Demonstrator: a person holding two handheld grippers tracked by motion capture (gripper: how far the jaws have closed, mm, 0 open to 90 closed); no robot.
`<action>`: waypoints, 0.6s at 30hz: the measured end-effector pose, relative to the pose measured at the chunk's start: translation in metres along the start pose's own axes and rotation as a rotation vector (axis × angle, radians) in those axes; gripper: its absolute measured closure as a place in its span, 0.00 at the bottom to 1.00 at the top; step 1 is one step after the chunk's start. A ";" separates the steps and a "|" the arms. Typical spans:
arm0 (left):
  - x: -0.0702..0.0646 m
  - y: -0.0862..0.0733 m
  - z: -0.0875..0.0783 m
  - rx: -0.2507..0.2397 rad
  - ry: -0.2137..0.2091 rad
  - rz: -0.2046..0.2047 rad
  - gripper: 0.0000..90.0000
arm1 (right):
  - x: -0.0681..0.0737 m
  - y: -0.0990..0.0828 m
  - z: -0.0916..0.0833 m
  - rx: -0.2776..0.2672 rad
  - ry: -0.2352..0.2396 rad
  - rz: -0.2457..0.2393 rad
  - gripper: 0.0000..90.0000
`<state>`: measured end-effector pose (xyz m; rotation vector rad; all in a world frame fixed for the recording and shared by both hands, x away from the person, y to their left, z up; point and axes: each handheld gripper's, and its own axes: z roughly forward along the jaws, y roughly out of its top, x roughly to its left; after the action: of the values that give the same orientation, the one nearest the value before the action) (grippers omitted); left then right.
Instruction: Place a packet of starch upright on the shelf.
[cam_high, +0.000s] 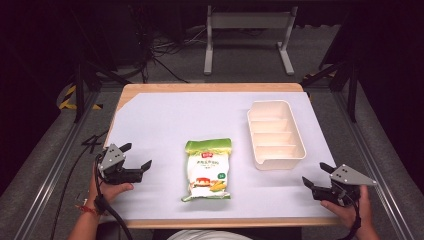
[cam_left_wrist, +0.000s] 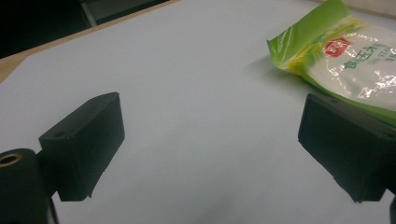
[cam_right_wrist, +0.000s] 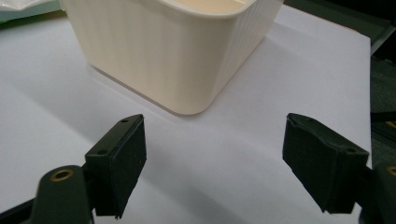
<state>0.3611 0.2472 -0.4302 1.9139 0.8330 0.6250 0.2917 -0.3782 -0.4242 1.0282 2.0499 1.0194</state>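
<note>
A green and white food bag (cam_high: 208, 170) with printed pictures lies flat in the middle of the white table cover, its green top edge pointing away. The same bag (cam_left_wrist: 348, 60) fills the upper right of the left gripper view. A cream plastic bin (cam_high: 275, 134) with several dividers stands to the bag's right; its ribbed wall (cam_right_wrist: 163, 51) rises just ahead in the right gripper view. My left gripper (cam_high: 136, 156) rests at the table's left, open and empty, left of the bag. My right gripper (cam_high: 318, 175) sits at the front right, open and empty, just short of the bin's near corner.
The white cover (cam_high: 165, 120) lies over a wooden table (cam_high: 200, 87) whose edge shows at the back. A metal frame stand (cam_high: 247, 37) and cables are on the floor beyond. Black rails run along both sides of the table.
</note>
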 end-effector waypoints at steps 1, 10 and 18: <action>-0.001 0.001 0.001 0.008 -0.005 0.001 0.09 | 0.000 0.000 0.000 0.002 -0.001 -0.002 0.24; -0.002 0.018 0.017 0.081 -0.111 0.063 0.12 | 0.003 0.001 -0.001 0.010 -0.006 -0.002 0.24; -0.006 0.055 0.053 0.179 -0.186 0.146 0.13 | 0.004 0.001 0.002 0.025 0.000 -0.006 0.24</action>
<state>0.4103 0.1947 -0.4050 2.1731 0.6535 0.4618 0.2914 -0.3735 -0.4256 1.0345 2.0687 0.9934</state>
